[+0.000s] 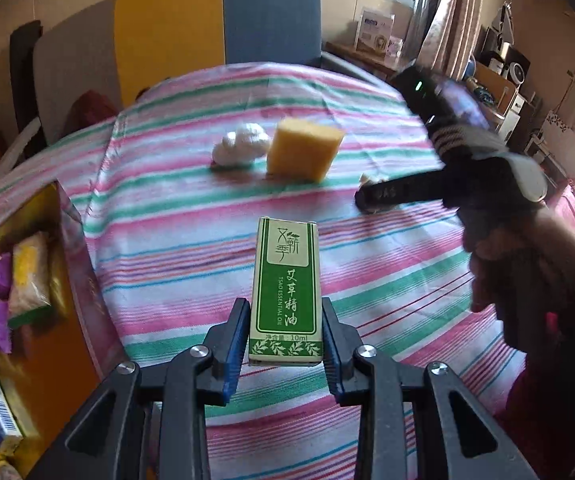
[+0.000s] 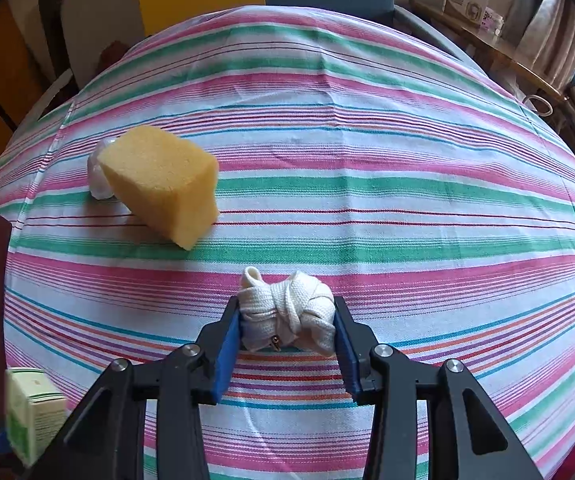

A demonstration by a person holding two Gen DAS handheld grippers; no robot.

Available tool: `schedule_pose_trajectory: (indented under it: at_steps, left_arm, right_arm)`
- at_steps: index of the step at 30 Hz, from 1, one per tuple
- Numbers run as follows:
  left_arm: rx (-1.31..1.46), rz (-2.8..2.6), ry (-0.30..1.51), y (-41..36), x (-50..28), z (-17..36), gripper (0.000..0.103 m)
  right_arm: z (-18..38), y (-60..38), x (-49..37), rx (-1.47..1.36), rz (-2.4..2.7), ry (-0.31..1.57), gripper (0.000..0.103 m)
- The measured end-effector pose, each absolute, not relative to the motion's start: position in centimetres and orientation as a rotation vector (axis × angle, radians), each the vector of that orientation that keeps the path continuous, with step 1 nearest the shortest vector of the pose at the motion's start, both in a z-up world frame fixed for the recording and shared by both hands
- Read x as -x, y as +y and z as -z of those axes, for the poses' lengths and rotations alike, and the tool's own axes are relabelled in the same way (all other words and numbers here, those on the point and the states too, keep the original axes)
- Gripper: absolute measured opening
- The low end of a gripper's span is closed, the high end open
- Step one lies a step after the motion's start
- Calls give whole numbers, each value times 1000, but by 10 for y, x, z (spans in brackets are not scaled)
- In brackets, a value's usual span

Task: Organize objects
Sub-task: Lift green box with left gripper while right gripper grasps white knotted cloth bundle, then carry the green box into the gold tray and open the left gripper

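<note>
My left gripper (image 1: pixel 286 332) is shut on a green and white essential oil box (image 1: pixel 286 288), held upright above the striped cloth; the same box (image 2: pixel 33 412) shows at the lower left of the right wrist view. My right gripper (image 2: pixel 286 330) is shut on a knotted white cloth bundle (image 2: pixel 287 316) that rests on the table. Further back lie a yellow sponge block (image 1: pixel 303 148) (image 2: pixel 163 184) and a white lumpy object (image 1: pixel 241 144) (image 2: pixel 99 176) just behind it. In the left wrist view the right gripper (image 1: pixel 371 196) reaches down to the bundle from the right.
A striped cloth (image 2: pixel 367 140) covers the round table. An open box (image 1: pixel 19 280) with packets and small cartons stands at the table's left edge. Chairs with yellow and blue backs (image 1: pixel 223 20) stand behind. A hand (image 1: pixel 527 264) holds the right gripper.
</note>
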State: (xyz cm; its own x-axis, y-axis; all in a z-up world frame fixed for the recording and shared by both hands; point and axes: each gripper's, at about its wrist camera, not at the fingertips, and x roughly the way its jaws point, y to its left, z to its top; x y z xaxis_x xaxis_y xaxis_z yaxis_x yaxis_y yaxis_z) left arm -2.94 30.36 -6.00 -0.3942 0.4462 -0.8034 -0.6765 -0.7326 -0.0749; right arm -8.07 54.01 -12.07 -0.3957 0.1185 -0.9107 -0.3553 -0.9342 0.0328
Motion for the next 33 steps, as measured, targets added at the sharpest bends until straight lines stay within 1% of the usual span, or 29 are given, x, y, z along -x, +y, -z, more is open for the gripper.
schedule_pose_trajectory:
  at_steps: [4, 10, 16, 25, 33]
  left_arm:
    - [1048, -2182, 324, 293, 22, 33, 33]
    - [998, -2230, 300, 273, 18, 9, 33]
    - [1010, -2268, 282, 250, 19, 6, 33]
    - [1050, -2320, 246, 217, 22, 6, 33]
    - [1110, -2344, 209, 189, 30, 14, 33]
  right_arm:
    - [122, 536, 79, 1523, -2398, 283, 45]
    - [120, 530, 73, 1519, -2402, 252, 45]
    - [121, 534, 73, 1508, -2412, 266, 45]
    - [118, 519, 65, 1489, -2424, 184, 45]
    - [121, 519, 68, 1482, -2425, 155, 45]
